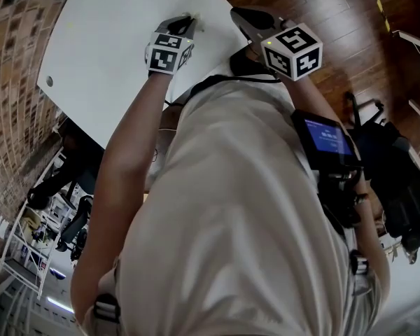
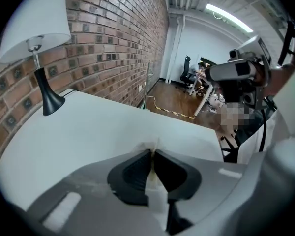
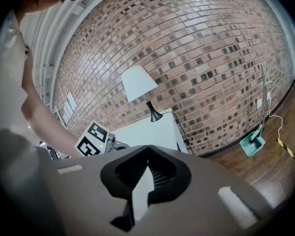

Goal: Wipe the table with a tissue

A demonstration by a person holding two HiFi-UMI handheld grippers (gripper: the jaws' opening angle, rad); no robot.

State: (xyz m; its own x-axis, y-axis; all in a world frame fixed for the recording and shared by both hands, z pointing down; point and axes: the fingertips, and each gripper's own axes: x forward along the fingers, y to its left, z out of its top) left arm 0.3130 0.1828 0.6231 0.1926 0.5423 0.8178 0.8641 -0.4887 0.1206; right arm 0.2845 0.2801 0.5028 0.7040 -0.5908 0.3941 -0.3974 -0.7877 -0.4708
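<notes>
My left gripper point(image 1: 187, 21) reaches over the white table point(image 1: 119, 40) with its tips down on the surface. In the left gripper view the two dark jaws of this gripper point(image 2: 153, 154) are shut on a thin white tissue point(image 2: 148, 146), whose crumpled edge shows just beyond the tips against the table point(image 2: 88, 132). The tissue point(image 1: 197, 25) is a small pale bunch in the head view. My right gripper point(image 1: 236, 12) hangs just to the right, near the table's edge, above the wooden floor. Its jaws point(image 3: 147, 149) meet at the tips with nothing between them.
A lamp with a black stem and white shade point(image 2: 37, 43) stands at the table's far end by the brick wall point(image 3: 211, 58). The left gripper's marker cube point(image 3: 93, 139) shows in the right gripper view. Dark wooden floor point(image 1: 329, 12) lies right of the table, with desks and chairs point(image 2: 189, 75) beyond.
</notes>
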